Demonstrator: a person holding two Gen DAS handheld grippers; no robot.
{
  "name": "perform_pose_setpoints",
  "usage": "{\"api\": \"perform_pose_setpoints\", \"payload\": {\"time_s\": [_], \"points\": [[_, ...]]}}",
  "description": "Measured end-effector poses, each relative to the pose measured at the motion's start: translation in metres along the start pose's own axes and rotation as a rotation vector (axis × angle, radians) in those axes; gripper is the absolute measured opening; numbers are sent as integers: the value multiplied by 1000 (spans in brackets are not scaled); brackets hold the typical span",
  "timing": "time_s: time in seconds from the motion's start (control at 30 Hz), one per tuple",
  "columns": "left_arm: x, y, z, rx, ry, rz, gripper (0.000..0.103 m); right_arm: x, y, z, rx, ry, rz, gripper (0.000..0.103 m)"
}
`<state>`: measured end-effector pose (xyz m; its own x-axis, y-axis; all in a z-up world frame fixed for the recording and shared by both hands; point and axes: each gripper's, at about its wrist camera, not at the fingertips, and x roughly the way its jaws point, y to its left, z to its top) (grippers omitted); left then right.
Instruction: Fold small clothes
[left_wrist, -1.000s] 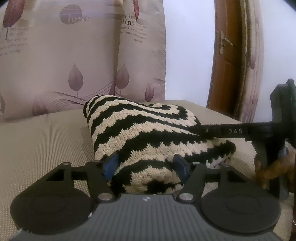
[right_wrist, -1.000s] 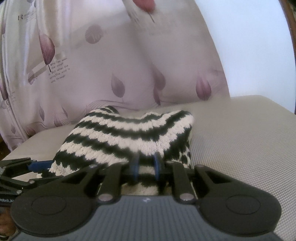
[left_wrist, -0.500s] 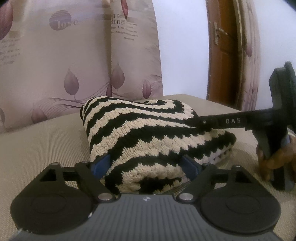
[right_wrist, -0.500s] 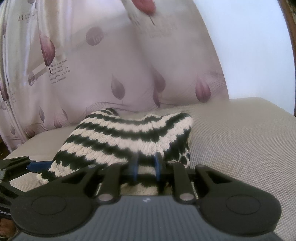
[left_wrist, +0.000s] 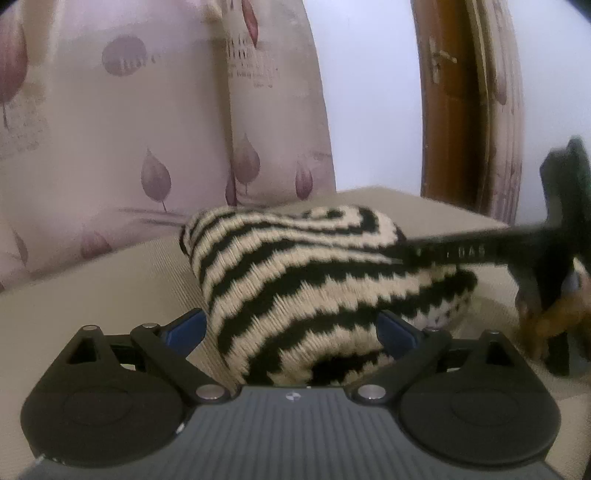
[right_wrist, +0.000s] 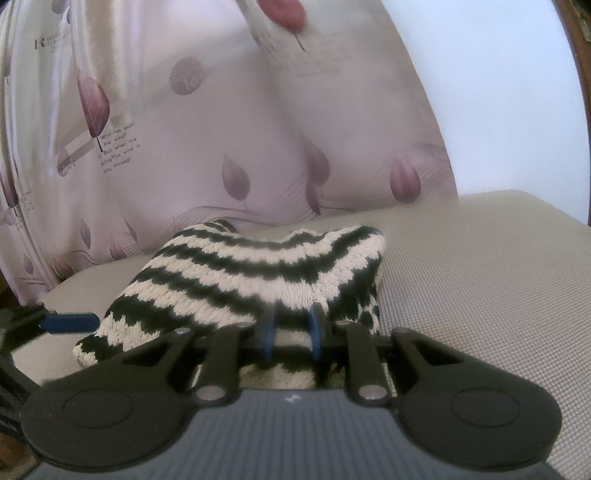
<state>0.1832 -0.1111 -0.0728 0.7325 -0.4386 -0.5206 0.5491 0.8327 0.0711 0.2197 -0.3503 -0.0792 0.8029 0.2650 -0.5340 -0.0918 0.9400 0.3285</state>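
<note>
A black and cream striped knitted garment (left_wrist: 314, 288) lies folded in a thick bundle on the beige cushion (left_wrist: 92, 288). My left gripper (left_wrist: 291, 328) is open, its blue pads wide apart on either side of the bundle's near end. My right gripper (right_wrist: 291, 332) is shut on the near edge of the same garment (right_wrist: 258, 273). The right gripper also shows in the left wrist view (left_wrist: 480, 253), reaching in from the right onto the bundle. The left gripper's blue pad shows at the left of the right wrist view (right_wrist: 70, 321).
A pink curtain with leaf prints (left_wrist: 147, 129) hangs behind the cushion, also in the right wrist view (right_wrist: 221, 129). A brown wooden door (left_wrist: 454, 110) stands at the back right beside a white wall (left_wrist: 369, 92). The cushion stretches to the right (right_wrist: 480, 277).
My left gripper has opened wide, letting go of the garment's end. My right gripper has stayed shut on the garment. The bundle has settled a little.
</note>
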Motion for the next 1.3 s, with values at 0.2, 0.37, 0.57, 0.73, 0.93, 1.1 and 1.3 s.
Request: {"api": "perform_pose_setpoints", "payload": {"time_s": [0.2,0.37,0.57,0.73,0.93,1.1,1.3], "points": [[0,11,19,23,14,27,102,-1,0,0,3,-2,0,20],[18,41,34,-92,45,-59,103,-8,-9,5,71,-5,36,67],[56,89,39,-269,120,-201,103,-21,-46,32,155,43,71,103],[94,111,27,-424,184,-328,103,7,-73,43,240,223,177,102],[121,120,16,-528,216,-438,103,44,-82,40,254,352,207,102],[144,124,8,-613,262,-532,103,65,-76,39,237,382,290,103],[156,126,7,-610,250,-593,101,84,-64,36,236,362,373,91]]}}
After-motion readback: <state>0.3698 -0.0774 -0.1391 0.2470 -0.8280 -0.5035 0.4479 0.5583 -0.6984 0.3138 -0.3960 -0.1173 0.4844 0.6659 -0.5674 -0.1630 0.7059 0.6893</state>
